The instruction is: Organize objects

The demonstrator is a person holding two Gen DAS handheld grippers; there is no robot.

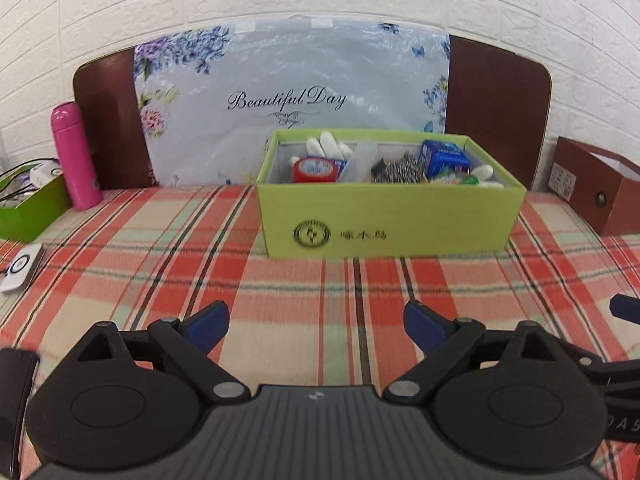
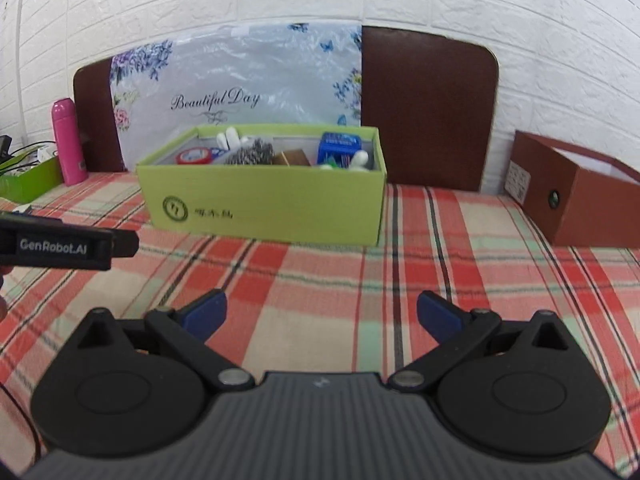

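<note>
A green cardboard box (image 1: 392,216) stands on the plaid cloth ahead; it also shows in the right wrist view (image 2: 272,208). It holds a red tape roll (image 1: 314,170), a steel scourer (image 1: 400,168), a blue packet (image 1: 444,158), white bottles (image 1: 328,144) and other small items. My left gripper (image 1: 316,326) is open and empty, well short of the box. My right gripper (image 2: 322,320) is open and empty, also short of the box. The left gripper's body (image 2: 60,244) shows at the left edge of the right wrist view.
A pink flask (image 1: 74,156) and a second green box (image 1: 28,208) stand at the far left. A brown open box (image 2: 580,196) stands at the right. A white device (image 1: 20,272) lies at the left edge. A floral bag (image 1: 288,96) leans on a brown headboard.
</note>
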